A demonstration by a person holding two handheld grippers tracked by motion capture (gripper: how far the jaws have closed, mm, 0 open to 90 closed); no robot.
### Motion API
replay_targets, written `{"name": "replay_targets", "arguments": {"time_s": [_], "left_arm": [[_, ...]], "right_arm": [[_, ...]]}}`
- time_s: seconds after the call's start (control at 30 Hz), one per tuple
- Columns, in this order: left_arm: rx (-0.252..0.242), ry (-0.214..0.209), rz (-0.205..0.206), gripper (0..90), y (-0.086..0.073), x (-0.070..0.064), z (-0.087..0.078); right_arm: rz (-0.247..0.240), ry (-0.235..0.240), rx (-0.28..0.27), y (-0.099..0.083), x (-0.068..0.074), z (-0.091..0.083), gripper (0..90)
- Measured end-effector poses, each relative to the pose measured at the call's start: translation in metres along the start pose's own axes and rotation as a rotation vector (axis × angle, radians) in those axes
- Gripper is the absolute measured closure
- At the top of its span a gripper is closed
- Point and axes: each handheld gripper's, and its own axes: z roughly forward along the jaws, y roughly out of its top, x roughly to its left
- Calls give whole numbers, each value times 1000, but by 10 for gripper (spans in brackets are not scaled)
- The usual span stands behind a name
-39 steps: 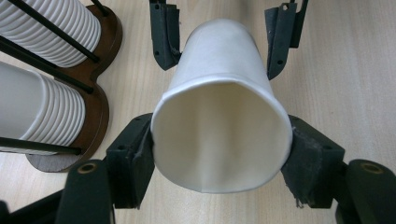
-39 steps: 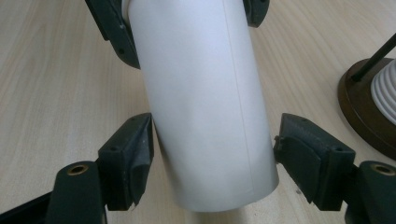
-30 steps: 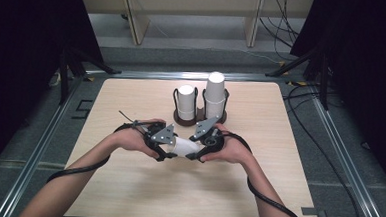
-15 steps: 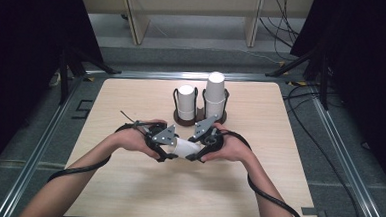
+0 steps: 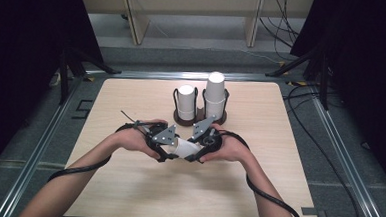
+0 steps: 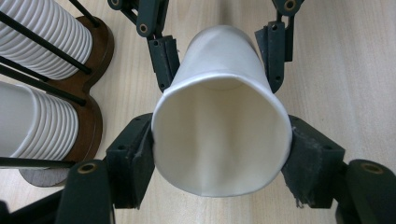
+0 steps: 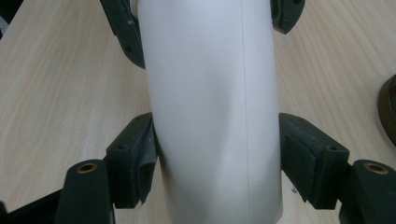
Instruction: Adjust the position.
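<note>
Paper cup [image 6: 219, 135]: lying sideways just in front of the wooden cup holder [image 5: 199, 120], clamped at both ends.
Left gripper [image 6: 219, 144]: jaws closed on the rim; open mouth visible.
Right gripper [image 7: 217, 154]: jaws closed on the wall; side seam visible.
Writing: none readable.

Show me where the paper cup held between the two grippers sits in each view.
High view: paper cup at centre, lying sideways between both grippers.
Left gripper view: centre, open mouth facing the camera, jaws clamped on its rim end.
Right gripper view: centre, side wall between the jaws.
Shared landmark: the wooden cup holder.
</note>
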Motion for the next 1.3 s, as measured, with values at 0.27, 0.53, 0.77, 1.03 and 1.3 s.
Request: {"name": "replay_targets", "arguments": {"time_s": [0.27, 0.53, 0.77, 1.03, 1.3], "left_arm": [[7, 0, 13, 317, 3, 0, -1], [5, -2, 21, 317, 5, 0, -1], [1, -11, 21, 317, 5, 0, -1], [-7, -10, 19, 322, 5, -1, -1], [-10, -10, 25, 322, 6, 0, -1]], "right_arm": [[-17, 5, 0, 0, -2, -1, 322], [34, 15, 14, 0, 0, -1, 321], [34, 16, 13, -1, 1, 2, 324], [-3, 25, 1, -2, 0, 3, 349], [9, 20, 5, -3, 2, 3, 363]]}}
